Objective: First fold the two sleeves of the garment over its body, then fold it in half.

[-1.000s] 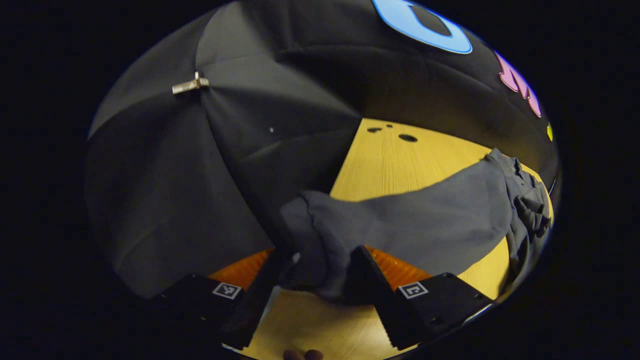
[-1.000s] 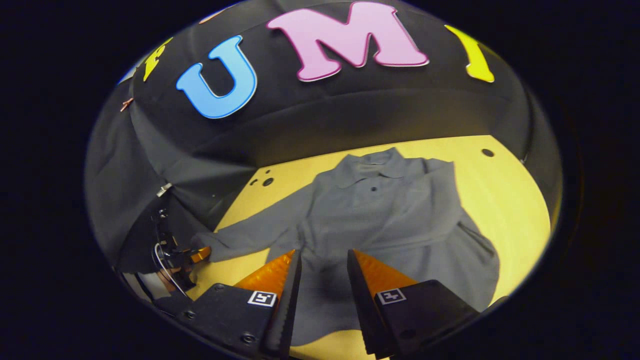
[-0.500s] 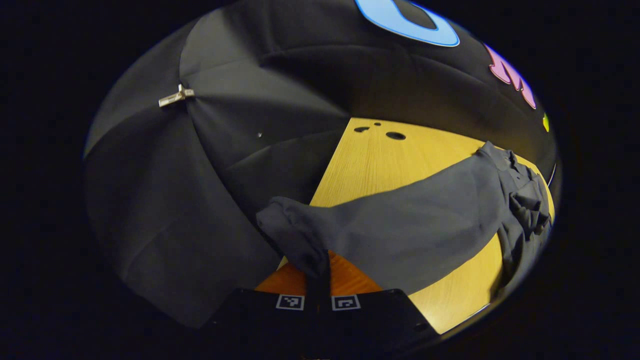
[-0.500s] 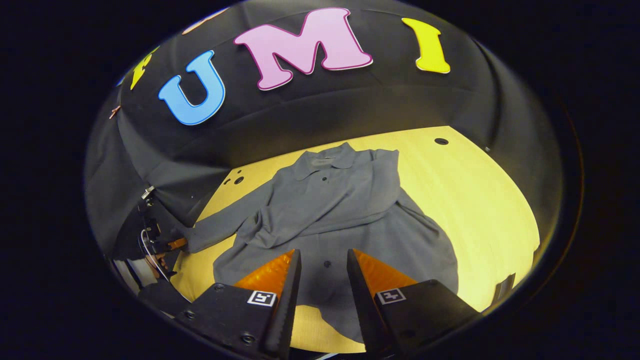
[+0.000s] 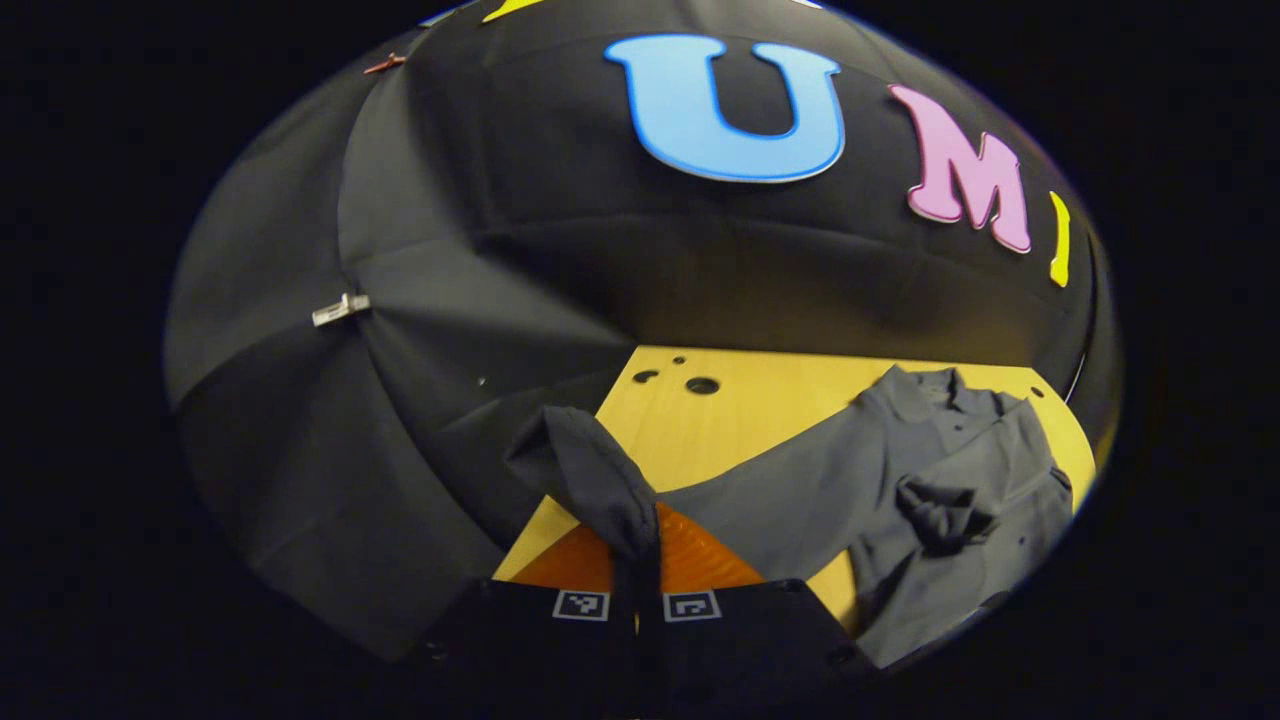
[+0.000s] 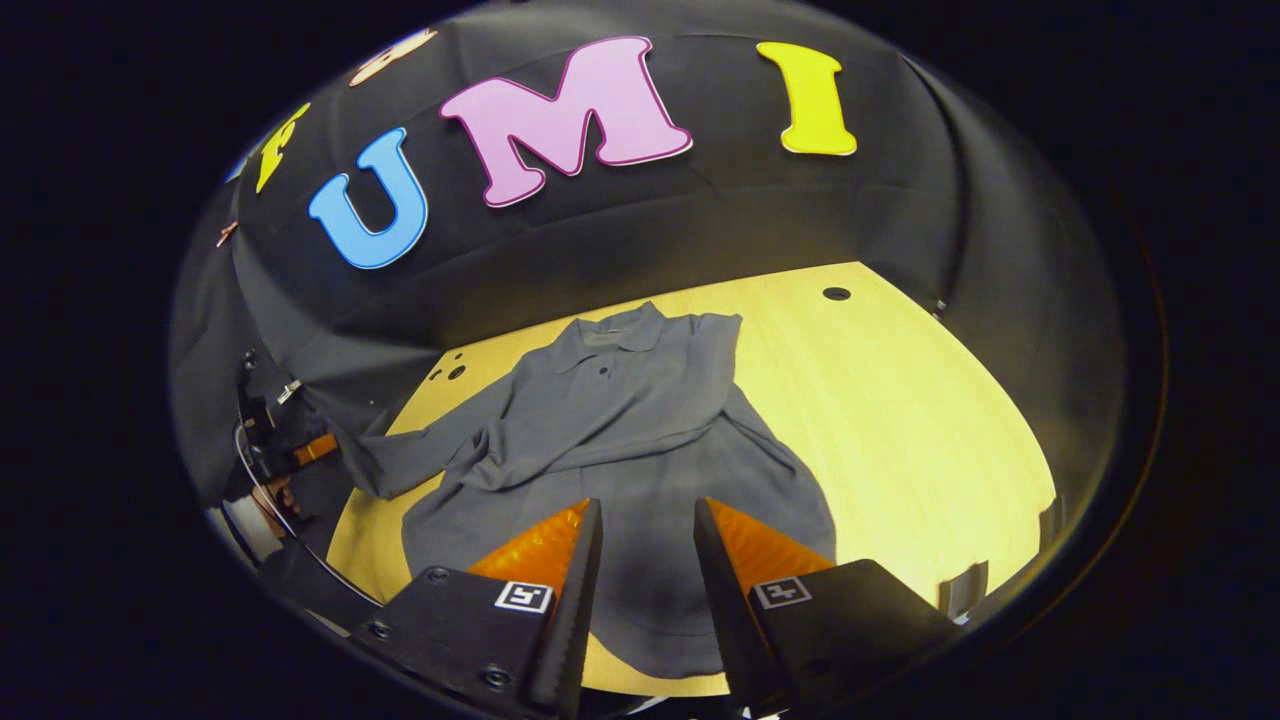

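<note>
A grey collared shirt (image 6: 620,430) lies on the wooden table (image 6: 900,400), collar toward the back wall. One sleeve (image 6: 700,370) lies folded across its chest. The other sleeve (image 6: 420,455) stretches out to the left, off the body. My left gripper (image 5: 637,555) is shut on that sleeve's cuff (image 5: 590,475) and holds it lifted above the table's left edge; in the right gripper view it is seen at the far left (image 6: 310,450) with a hand behind it. My right gripper (image 6: 645,560) stands open above the shirt's hem, nothing between its fingers.
Black cloth walls close the table at the back and left, with a metal clip (image 5: 340,309) on the left wall. Small holes (image 5: 700,385) mark the table's back left corner, another hole (image 6: 836,293) the back right. Bare wood lies right of the shirt.
My left gripper closed on the cuff and lifted it, tilting upward. My right gripper drew back and up from the shirt, staying open.
</note>
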